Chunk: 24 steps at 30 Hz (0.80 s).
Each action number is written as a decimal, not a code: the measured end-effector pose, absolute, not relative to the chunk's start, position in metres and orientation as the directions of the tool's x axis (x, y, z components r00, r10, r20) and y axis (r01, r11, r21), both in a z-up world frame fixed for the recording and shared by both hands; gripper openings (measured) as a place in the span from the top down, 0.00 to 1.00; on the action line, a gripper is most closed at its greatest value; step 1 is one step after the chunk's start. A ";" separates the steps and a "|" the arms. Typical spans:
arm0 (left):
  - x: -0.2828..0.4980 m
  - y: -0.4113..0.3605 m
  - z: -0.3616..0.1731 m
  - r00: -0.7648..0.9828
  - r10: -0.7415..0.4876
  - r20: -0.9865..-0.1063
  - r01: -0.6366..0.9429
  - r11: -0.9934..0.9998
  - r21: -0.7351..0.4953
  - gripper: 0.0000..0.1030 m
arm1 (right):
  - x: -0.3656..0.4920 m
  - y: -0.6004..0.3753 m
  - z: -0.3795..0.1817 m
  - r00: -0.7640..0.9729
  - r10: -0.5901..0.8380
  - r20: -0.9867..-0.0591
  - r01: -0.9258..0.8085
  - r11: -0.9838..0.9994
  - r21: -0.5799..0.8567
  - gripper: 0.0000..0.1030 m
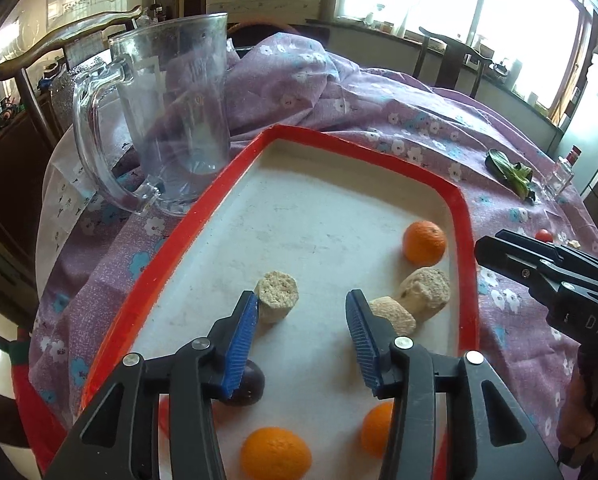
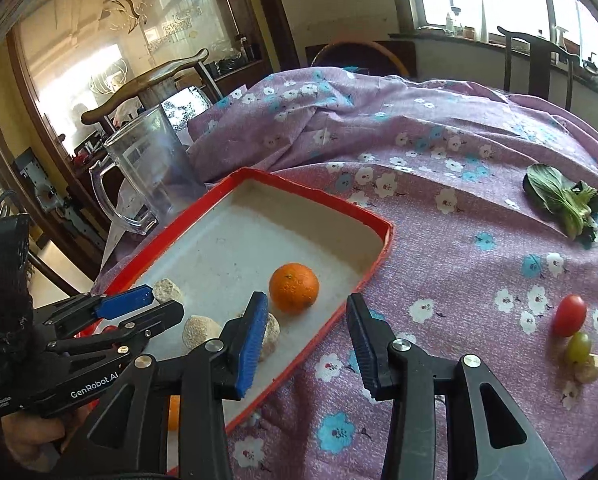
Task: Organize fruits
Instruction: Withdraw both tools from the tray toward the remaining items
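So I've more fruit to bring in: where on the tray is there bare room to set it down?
The tray's far half is bare, from the far rim down to the orange, beside the jug. The near end is crowded: beige chunks, two more oranges and a dark fruit.

Left gripper (image 1: 301, 334): angled steeply downward, jaws parted, blue pads (image 1: 241, 344) facing each other, nothing pressed between them. Right gripper (image 2: 307, 338): same downward tilt, jaws likewise parted and empty. The two tools sit side by side, the right one just beside the left's right flank. A hand (image 2: 31, 436) wraps the left gripper's handle from below.
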<state>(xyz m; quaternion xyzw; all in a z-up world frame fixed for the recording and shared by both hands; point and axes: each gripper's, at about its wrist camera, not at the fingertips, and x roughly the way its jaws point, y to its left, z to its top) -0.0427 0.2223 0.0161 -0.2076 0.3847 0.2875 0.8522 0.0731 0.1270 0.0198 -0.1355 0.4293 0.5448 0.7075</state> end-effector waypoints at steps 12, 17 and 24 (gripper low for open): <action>-0.024 0.168 0.033 0.602 0.271 -0.751 -0.558 0.815 -0.154 0.55 | 0.108 0.058 0.021 0.085 0.656 -0.750 -0.838 0.454 0.302 0.59; -0.014 0.150 0.035 0.614 0.248 -0.750 -0.527 0.835 -0.156 0.55 | 0.120 0.030 0.021 0.106 0.656 -0.747 -0.815 0.488 0.313 0.58; 0.006 0.125 0.034 0.625 0.208 -0.752 -0.479 0.864 -0.159 0.55 | 0.140 -0.011 0.019 0.141 0.650 -0.747 -0.780 0.538 0.321 0.58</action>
